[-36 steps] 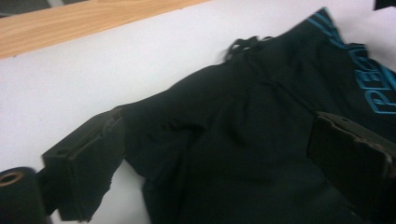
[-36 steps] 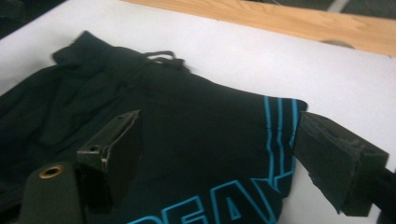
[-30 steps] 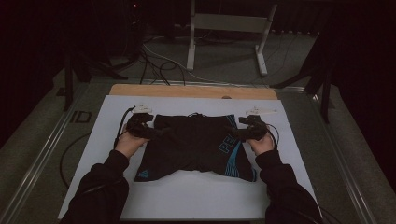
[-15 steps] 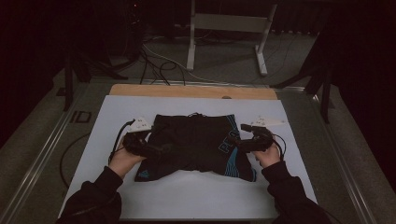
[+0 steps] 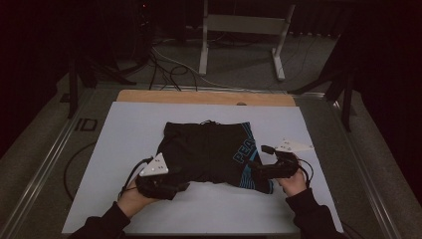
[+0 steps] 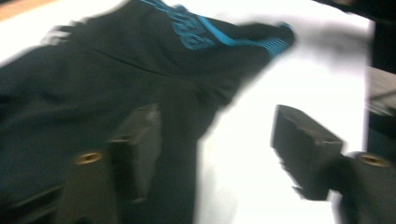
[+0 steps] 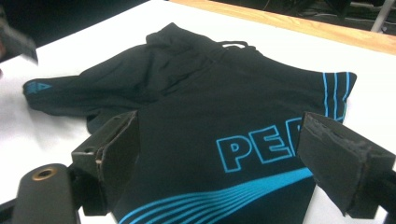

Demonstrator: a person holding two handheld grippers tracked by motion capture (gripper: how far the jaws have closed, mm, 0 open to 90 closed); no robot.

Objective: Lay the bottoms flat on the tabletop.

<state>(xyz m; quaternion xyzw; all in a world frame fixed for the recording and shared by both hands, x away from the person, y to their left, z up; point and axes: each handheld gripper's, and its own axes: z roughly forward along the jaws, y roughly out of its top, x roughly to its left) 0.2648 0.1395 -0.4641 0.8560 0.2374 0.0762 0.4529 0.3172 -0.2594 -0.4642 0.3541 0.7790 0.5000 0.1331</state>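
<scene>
The black shorts (image 5: 211,152) with blue lettering and stripes lie spread in the middle of the white sheet (image 5: 124,129) on the table. The left gripper (image 6: 215,149) sits at their near left hem; its jaws have just been closing, one jaw over the fabric, the other over bare sheet, with the hem edge between them, not pinched. The right gripper (image 7: 219,163) stands open, straddling the near right leg by the lettering.
</scene>
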